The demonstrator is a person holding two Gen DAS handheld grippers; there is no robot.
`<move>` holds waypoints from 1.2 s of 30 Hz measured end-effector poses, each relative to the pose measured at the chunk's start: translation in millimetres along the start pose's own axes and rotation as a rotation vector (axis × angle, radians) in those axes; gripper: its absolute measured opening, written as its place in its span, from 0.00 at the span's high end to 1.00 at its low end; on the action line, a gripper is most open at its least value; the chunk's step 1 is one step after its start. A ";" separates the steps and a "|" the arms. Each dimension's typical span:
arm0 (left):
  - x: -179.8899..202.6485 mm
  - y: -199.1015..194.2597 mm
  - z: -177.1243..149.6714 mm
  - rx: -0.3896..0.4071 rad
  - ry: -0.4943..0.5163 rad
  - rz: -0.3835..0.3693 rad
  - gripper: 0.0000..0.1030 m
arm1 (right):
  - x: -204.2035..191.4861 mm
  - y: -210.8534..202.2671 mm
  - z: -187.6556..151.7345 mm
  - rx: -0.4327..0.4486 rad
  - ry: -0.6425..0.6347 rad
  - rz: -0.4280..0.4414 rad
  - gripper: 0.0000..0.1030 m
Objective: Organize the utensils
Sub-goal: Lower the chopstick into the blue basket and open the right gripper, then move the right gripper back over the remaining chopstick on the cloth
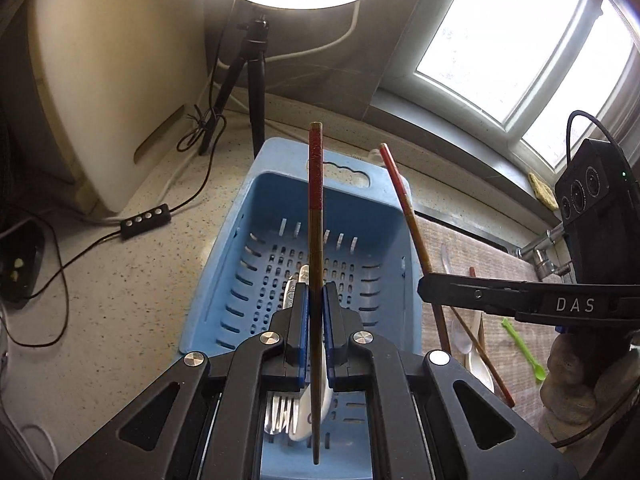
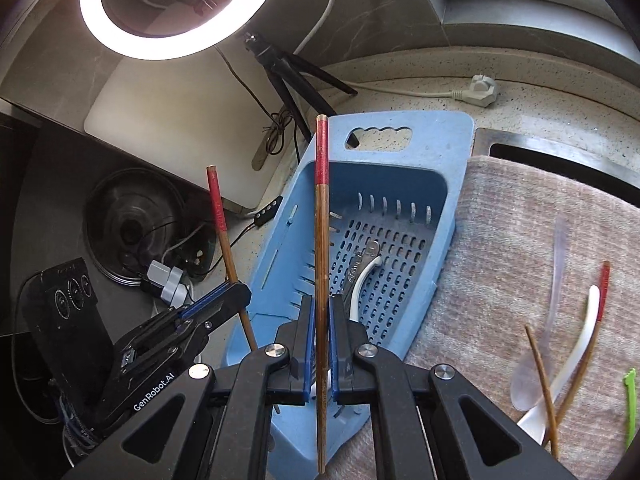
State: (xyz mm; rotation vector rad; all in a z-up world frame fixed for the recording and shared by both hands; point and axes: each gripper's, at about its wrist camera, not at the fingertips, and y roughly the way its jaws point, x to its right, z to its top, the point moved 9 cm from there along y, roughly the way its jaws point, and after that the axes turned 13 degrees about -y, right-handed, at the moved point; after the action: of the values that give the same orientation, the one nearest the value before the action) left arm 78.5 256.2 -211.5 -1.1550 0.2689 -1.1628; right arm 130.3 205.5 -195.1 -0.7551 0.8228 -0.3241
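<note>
My left gripper (image 1: 316, 292) is shut on a red-topped wooden chopstick (image 1: 316, 216), held upright above the blue slotted basket (image 1: 248, 208). A fork (image 1: 282, 412) and a white spoon (image 1: 306, 420) lie in the basket. My right gripper (image 2: 321, 308) is shut on a second red-topped chopstick (image 2: 321, 220), also upright over the basket (image 2: 444, 148). The right gripper shows in the left wrist view (image 1: 424, 286) with its chopstick (image 1: 404, 200). The left gripper shows in the right wrist view (image 2: 240, 296) with its chopstick (image 2: 218, 208).
On the grey mat (image 2: 500, 220) to the right lie more chopsticks (image 2: 600, 300), a white spoon (image 2: 576, 348), a clear spoon (image 2: 556, 280) and a green pick (image 2: 630, 404). A ring light tripod (image 1: 252, 80), cables, a white cutting board (image 1: 112, 80) and a sink (image 2: 560, 160) surround the basket.
</note>
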 end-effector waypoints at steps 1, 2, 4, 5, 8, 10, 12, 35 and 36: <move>-1.5 2.4 -0.9 -0.005 0.001 0.004 0.95 | -0.3 4.7 -0.6 -0.007 0.001 -0.003 0.94; -3.0 4.9 -1.8 -0.011 0.003 0.005 0.95 | -0.9 8.7 -0.1 -0.012 0.000 -0.006 0.94; -5.5 8.7 -3.5 -0.024 0.002 0.007 0.95 | -1.9 15.0 -0.6 -0.023 -0.002 -0.004 0.94; -6.7 10.2 -4.4 -0.031 0.001 0.007 0.95 | -2.3 17.7 -0.6 -0.028 -0.003 -0.005 0.93; -10.9 14.0 -5.3 -0.044 -0.002 0.017 0.94 | -3.9 22.2 -0.7 -0.040 -0.011 -0.011 0.91; -13.7 14.8 -5.6 -0.048 -0.012 0.026 0.83 | -6.3 23.2 -0.8 -0.042 -0.018 -0.005 0.87; -16.5 16.4 -5.3 -0.054 -0.021 0.037 0.77 | -5.7 20.5 -1.2 -0.035 -0.017 -0.005 0.79; 61.2 -17.4 -62.0 -0.009 0.059 -0.029 0.74 | 94.0 -135.3 -30.6 0.138 -0.097 -0.142 0.59; 66.1 -16.7 -65.2 -0.010 0.063 -0.034 0.72 | 101.3 -142.4 -33.3 0.137 -0.103 -0.161 0.59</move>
State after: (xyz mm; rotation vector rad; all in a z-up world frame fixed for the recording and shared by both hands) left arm 52.6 165.9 -202.4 -1.1371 0.3045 -1.2308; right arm 174.0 36.1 -162.8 -0.7048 0.6373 -0.4766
